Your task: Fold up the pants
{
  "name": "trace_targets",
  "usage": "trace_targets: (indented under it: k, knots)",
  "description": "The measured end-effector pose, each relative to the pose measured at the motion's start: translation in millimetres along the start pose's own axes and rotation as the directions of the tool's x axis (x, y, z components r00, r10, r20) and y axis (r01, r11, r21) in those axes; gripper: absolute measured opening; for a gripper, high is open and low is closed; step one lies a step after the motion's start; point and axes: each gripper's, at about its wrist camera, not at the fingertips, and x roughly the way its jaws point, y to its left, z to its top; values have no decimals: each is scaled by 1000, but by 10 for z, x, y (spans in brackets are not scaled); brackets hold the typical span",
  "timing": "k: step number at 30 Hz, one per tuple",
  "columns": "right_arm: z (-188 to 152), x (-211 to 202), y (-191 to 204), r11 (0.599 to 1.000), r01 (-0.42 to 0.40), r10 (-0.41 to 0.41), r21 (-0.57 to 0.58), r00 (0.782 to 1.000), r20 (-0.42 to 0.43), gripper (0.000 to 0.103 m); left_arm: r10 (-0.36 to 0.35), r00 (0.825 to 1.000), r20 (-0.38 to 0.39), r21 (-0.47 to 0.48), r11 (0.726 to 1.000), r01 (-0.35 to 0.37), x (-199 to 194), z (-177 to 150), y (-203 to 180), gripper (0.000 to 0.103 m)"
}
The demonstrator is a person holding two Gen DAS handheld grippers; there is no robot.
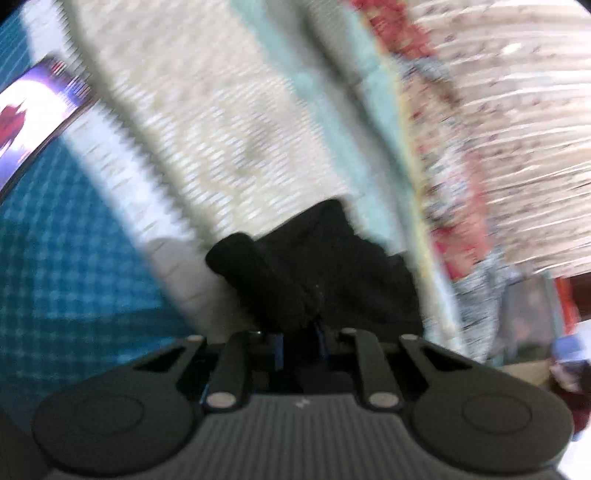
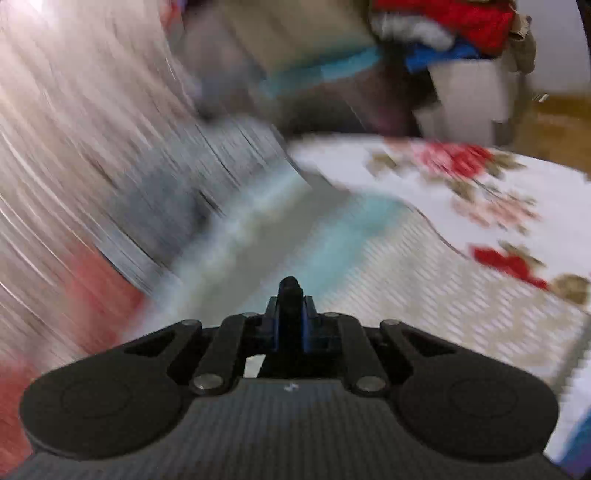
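The black pants (image 1: 314, 266) hang bunched from my left gripper (image 1: 299, 332), whose jaws are shut on the fabric, held above a bed. In the right wrist view my right gripper (image 2: 291, 321) is shut on a small fold of the black pants (image 2: 290, 291), which sticks up between the blue pads. Both views are blurred by motion. The rest of the pants is hidden.
A cream woven blanket (image 1: 207, 122) with a pale teal stripe (image 2: 332, 240) covers the bed. A teal checked cloth (image 1: 66, 258) lies at left. A white floral sheet (image 2: 480, 192) lies at right. Piled clothes (image 2: 443, 22) sit beyond the bed.
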Motion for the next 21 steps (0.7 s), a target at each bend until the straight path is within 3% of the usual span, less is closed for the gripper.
trace_targets:
  k: [2,4,8,11,13,14,15,17,19,21]
  knots:
    - [163,-297,-130,985,-145,138,89,987,86,14,-70,997,39,33,997,69,-110,2,-128,14]
    - [181,-511,-312,970,-211,195,119,971,136,14,-91,995,44,79,993,87,-140,-53,-202,14]
    - [-122,-643,-1021,979,-124,109,161,989,97,14,15,999,-42,78,997,-11,123,-273,-2,14]
    - [-532,-604,-1735,967,27,-27,255,1000,-3,14,111,986,-124,24,994,-108,362,-440,343,14]
    - [-800,-580,-2194,929,129,-109,346,991,-75,16,93,987,-130,-28,995,-98,404,-539,537,16]
    - [-898,-600,-2348,914,130,-103,385,991,-90,14,71,990,-123,-47,996,-77,378,-546,567,17]
    - [-975,-642,-2499,894,76,-51,441,996,-68,15,67,990,-124,-55,996,-74,362,-540,569,18]
    - [-991,-749,-2546,885,59,-50,463,998,-32,18,74,989,-127,-44,996,-80,330,-521,525,25]
    - [-906,-923,-2443,907,109,-142,407,989,52,34,92,989,-119,-3,996,-93,264,-503,450,33]
    - [-791,-1052,-2271,937,91,-138,338,983,120,34,101,990,-103,30,995,-99,164,-505,400,41]
